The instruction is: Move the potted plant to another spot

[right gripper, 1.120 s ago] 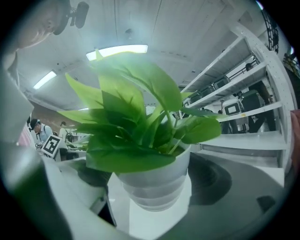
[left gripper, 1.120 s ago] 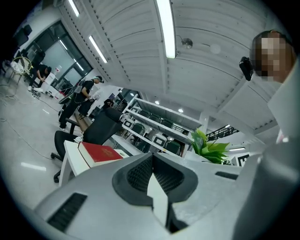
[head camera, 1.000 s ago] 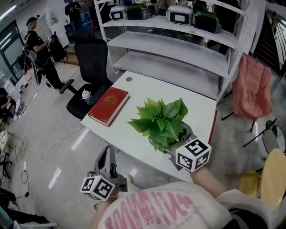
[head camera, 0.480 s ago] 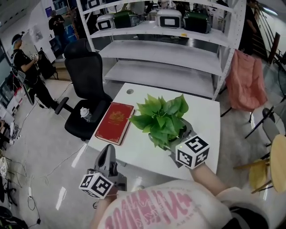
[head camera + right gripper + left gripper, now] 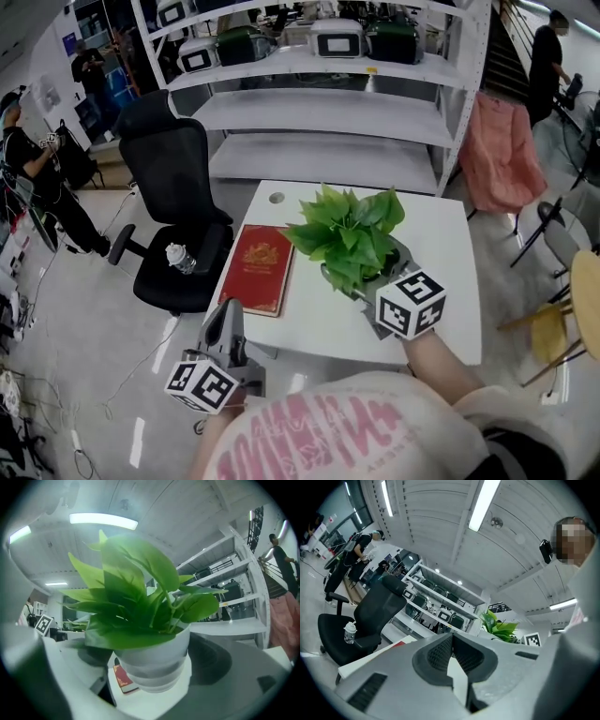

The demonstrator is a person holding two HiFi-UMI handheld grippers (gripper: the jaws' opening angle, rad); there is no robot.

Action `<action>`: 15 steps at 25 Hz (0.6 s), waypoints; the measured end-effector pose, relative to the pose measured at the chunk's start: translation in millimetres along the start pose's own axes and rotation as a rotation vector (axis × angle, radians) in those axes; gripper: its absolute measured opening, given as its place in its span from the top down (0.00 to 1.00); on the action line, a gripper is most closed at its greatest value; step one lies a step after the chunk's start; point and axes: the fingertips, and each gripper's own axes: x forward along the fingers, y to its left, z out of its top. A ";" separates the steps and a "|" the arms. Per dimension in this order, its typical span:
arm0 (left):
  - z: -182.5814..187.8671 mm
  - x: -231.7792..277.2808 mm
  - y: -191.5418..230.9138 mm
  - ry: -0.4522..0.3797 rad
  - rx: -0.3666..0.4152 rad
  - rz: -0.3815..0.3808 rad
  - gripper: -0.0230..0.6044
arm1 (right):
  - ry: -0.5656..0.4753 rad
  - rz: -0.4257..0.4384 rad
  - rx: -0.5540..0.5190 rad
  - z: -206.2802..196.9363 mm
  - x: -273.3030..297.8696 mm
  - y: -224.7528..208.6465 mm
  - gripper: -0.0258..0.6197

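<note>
plant (image 5: 349, 232) sits mid table (image 5: 441, 319), book (image 5: 262, 269) just left of it, same table. chair (image 5: 173, 178) left of table, bottle (image 5: 178, 257) on its seat. shelves (image 5: 328, 103) behind table. right gripper (image 5: 375, 281) at plant's near side, left gripper (image 5: 228, 319) off table's near-left edge.

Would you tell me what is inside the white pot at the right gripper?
A green leafy plant grows out of the white pot; its leaves cover the inside, so soil cannot be seen.
</note>
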 end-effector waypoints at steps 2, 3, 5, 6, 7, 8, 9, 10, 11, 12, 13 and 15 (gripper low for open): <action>0.7 0.9 7.4 0.020 -0.004 -0.022 0.96 | 0.010 -0.023 0.007 -4.9 2.5 -1.0 0.17; -0.2 1.7 9.8 0.033 -0.006 -0.030 0.96 | 0.018 -0.037 0.009 -7.4 2.4 -2.4 0.17; -1.4 3.2 12.0 0.059 -0.016 -0.041 0.96 | 0.037 -0.063 0.010 -11.6 1.8 -5.3 0.17; -1.5 3.4 12.1 0.067 -0.020 -0.047 0.96 | 0.046 -0.074 0.009 -13.1 1.8 -6.3 0.17; -1.7 3.3 12.2 0.073 -0.022 -0.053 0.96 | 0.052 -0.084 0.009 -14.4 1.9 -7.1 0.17; -2.6 3.2 13.2 0.078 -0.023 -0.058 0.96 | 0.056 -0.094 0.007 -15.7 2.4 -7.9 0.17; -4.1 3.3 15.3 0.083 -0.025 -0.061 0.96 | 0.058 -0.104 0.004 -17.3 3.4 -9.1 0.17; -6.2 3.5 18.7 0.088 -0.029 -0.062 0.96 | 0.061 -0.114 0.001 -19.3 5.1 -10.6 0.17; -8.3 3.7 22.8 0.093 -0.035 -0.061 0.96 | 0.064 -0.125 -0.003 -21.3 7.3 -12.6 0.17; -10.6 3.9 27.3 0.099 -0.041 -0.061 0.96 | 0.067 -0.137 -0.004 -23.2 9.7 -15.2 0.17; -12.7 4.2 31.8 0.106 -0.045 -0.061 0.96 | 0.070 -0.150 -0.003 -24.8 12.2 -18.5 0.17; -16.1 5.9 40.0 0.128 -0.041 -0.065 0.96 | 0.075 -0.179 0.006 -27.1 17.1 -26.8 0.17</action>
